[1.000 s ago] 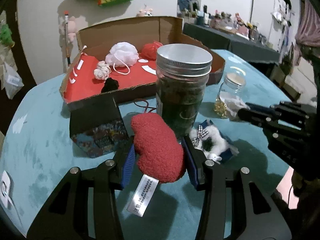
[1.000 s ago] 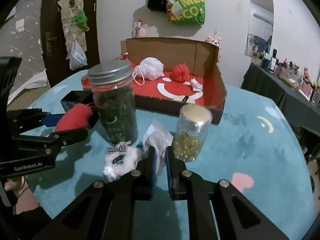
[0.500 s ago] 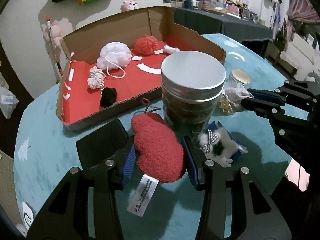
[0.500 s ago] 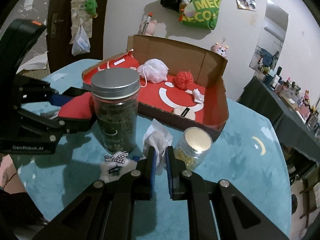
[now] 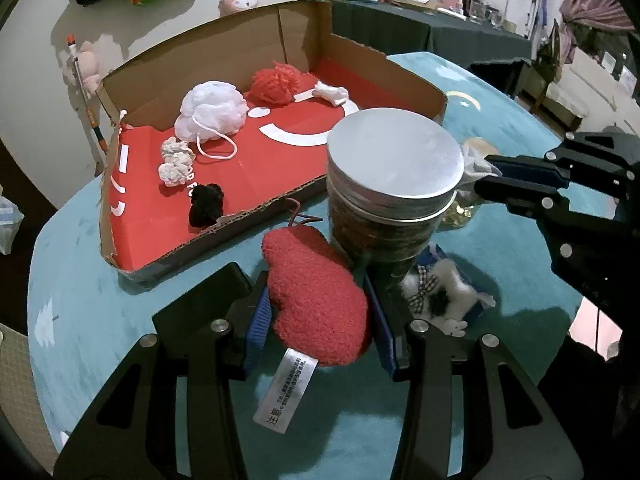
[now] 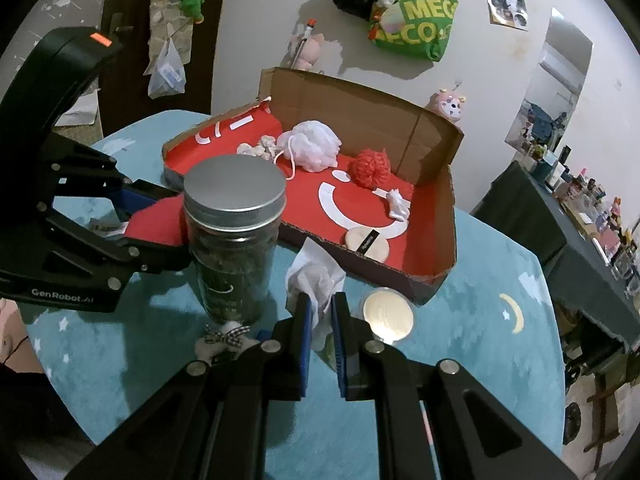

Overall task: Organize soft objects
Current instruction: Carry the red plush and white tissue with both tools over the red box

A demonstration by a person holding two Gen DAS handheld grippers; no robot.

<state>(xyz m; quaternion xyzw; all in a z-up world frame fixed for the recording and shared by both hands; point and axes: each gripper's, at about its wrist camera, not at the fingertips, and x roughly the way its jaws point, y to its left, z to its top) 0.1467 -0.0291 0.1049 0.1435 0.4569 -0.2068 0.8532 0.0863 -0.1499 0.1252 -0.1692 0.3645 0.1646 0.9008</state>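
My left gripper [image 5: 318,304] is shut on a red fuzzy heart-shaped plush [image 5: 316,300] with a white tag, held above the teal table, left of a tall jar. My right gripper [image 6: 320,320] is shut on a crumpled white tissue [image 6: 316,276], held above the table in front of the box. The open cardboard box [image 5: 400,76] with a red floor holds a white mesh pouf [image 5: 212,110], a red yarn ball [image 5: 276,82], a small white puff [image 5: 176,160] and a black pompom [image 5: 206,204]. A round beige pad [image 6: 368,240] lies in the box.
A tall glass jar with a metal lid [image 6: 234,240] stands between the grippers. A small lidded jar [image 6: 390,314] stands by the right gripper. A white plush with a checked bow [image 5: 440,300] lies at the tall jar's foot. A black box [image 5: 200,308] sits under the left gripper.
Both grippers have risen with their loads and now look down on the jars and into the box. Both grips are unchanged.
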